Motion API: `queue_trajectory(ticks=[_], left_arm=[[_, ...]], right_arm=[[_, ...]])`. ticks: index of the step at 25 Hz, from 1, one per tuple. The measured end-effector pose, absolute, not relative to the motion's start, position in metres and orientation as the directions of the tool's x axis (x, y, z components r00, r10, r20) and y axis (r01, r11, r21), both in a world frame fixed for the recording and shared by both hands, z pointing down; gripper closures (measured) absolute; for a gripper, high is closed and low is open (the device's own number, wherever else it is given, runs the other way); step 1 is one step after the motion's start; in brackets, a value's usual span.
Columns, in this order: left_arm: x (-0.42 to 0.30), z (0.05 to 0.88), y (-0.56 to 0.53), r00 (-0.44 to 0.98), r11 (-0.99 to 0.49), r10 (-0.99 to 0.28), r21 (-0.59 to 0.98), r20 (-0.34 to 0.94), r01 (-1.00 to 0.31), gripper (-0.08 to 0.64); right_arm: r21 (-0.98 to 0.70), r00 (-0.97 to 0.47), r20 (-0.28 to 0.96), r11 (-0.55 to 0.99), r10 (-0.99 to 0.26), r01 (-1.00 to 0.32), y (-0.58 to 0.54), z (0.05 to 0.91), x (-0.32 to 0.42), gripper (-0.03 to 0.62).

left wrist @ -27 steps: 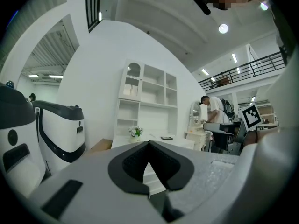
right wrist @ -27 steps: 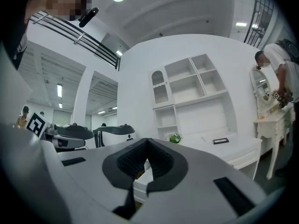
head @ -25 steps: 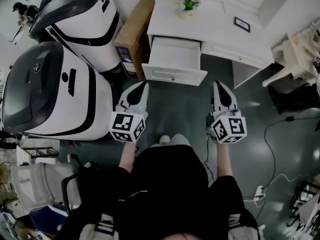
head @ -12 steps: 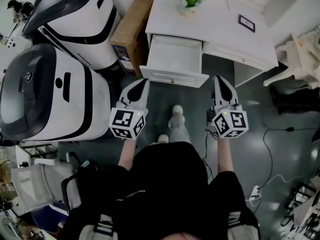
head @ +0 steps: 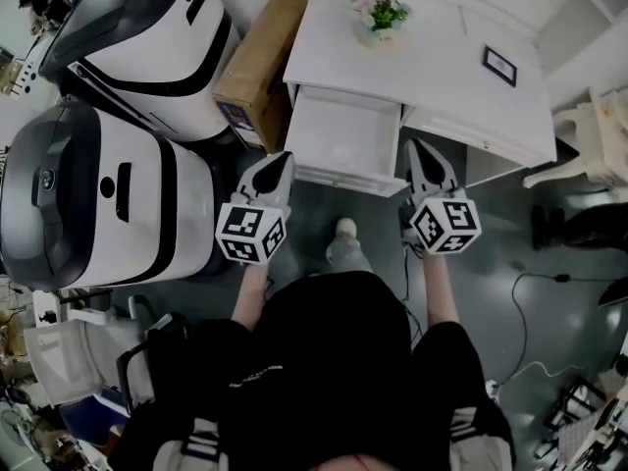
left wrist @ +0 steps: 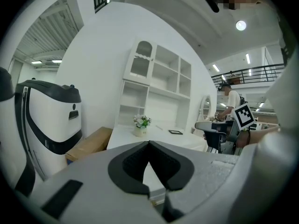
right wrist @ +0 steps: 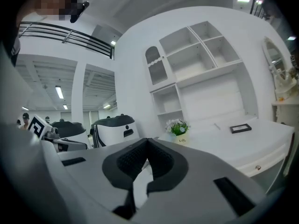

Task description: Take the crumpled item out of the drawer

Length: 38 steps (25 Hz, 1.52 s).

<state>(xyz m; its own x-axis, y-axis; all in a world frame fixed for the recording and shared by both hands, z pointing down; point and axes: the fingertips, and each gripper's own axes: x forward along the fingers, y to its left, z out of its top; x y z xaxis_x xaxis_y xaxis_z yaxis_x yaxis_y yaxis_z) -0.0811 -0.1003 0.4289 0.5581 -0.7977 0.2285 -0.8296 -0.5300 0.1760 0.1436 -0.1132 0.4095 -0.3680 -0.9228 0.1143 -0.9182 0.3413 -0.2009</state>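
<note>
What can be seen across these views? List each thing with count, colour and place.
desk: one, white, top centre of head view
drawer: one, white, pulled open at the desk's left; no crumpled item visible inside
shelf unit: one, white, on the desk's back
flower pot: one, pale, green and white flowers, on the desk behind the drawer
picture frame: one, black, on the desk, right of the flower pot
cardboard box: one, brown, left of the desk
machines: two, white and black, far left
left gripper: white, shut, empty, near the drawer's left corner
right gripper: white, shut, empty, near its right corner
person: black top, bottom centre
</note>
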Motion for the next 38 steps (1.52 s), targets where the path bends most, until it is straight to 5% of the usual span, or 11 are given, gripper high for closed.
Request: queue_trajectory(ticks=[24, 38], left_arm=[[-0.034, 0.55, -0.192, 0.517, -0.408, -0.701, 0.319, 0.492, -0.856, 0.563], [-0.022, 0.625, -0.228, 0.545, -0.416, -0.551, 0.358, 0.632, -0.836, 0.563]], right_arm=[[-0.368, -0.656, 0.427, 0.543, -0.623, -0.755, -0.231, 0.566, 0.103, 0.6], [-0.431, -0.643, 0.667, 0.508, -0.378, -0.746, -0.265, 0.705, 0.084, 0.6]])
